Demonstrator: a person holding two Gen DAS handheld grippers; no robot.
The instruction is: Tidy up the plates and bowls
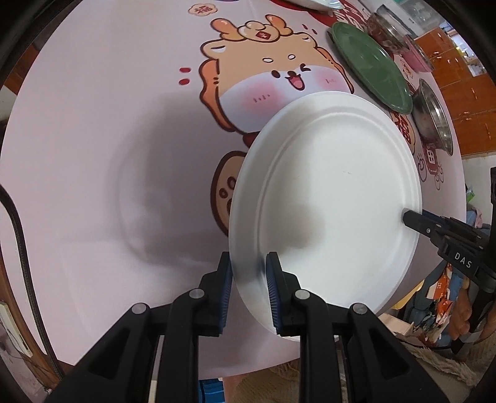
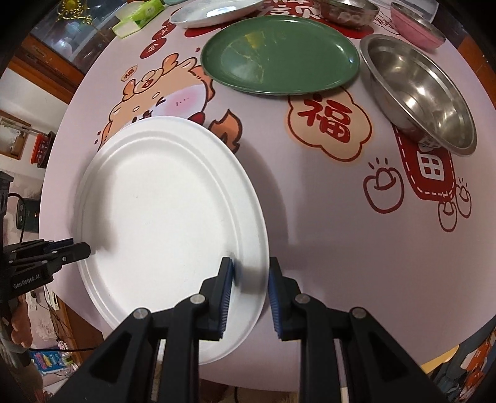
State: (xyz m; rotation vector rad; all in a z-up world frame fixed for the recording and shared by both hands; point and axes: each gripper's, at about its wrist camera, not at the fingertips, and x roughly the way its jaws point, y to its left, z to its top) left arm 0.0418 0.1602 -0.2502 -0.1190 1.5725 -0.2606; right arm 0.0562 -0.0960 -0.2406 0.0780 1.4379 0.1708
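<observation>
A large white plate (image 1: 325, 192) (image 2: 167, 223) hangs a little above the cartoon-printed tablecloth (image 1: 93, 139) near the table's front edge, casting a shadow beside it. My left gripper (image 1: 249, 279) is shut on the plate's near rim, one pad inside and one outside. In the right wrist view the left gripper (image 2: 83, 248) bites the plate's left rim. My right gripper (image 2: 251, 285) is shut on the opposite rim, and the left wrist view shows the right gripper (image 1: 409, 218) at the plate's right edge.
Behind the white plate lie a green plate (image 2: 279, 55) (image 1: 372, 68) and, to its right, a steel bowl (image 2: 418, 93) (image 1: 434, 121). Further back are a pink bowl (image 2: 415, 24), a steel plate (image 2: 217, 12), another steel bowl (image 2: 347, 12) and a green carton (image 2: 136, 18).
</observation>
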